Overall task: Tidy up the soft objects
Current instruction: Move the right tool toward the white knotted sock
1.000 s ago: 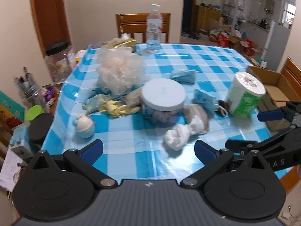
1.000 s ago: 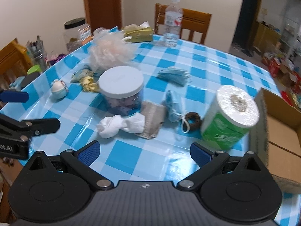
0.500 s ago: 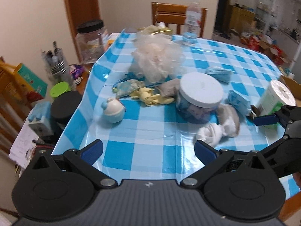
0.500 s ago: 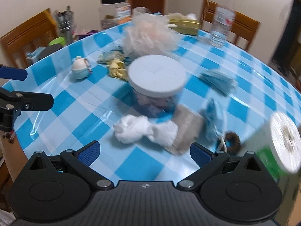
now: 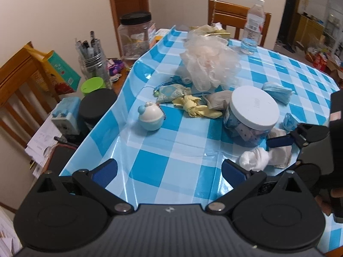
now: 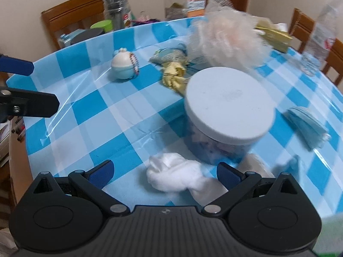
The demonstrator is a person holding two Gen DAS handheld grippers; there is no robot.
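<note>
With the lidded jar (image 6: 229, 115) shut amid scattered soft things on the checked surface (image 6: 90, 115), the right tongs (image 6: 164, 172) spread wide at the white sock (image 6: 173, 175), seemingly to lift it, while the left tongs (image 5: 169, 170) hang wide, empty.

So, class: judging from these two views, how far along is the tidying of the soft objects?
Barely started. Done: the lidded clear jar already holds some fabric.
In hand: nothing; the right hand-held gripper is open around the white balled sock, and the left hand-held gripper is open and empty.
Left: the yellow rubber glove, peach mesh bath pouf and blue face mask lie loose on the tablecloth.
</note>
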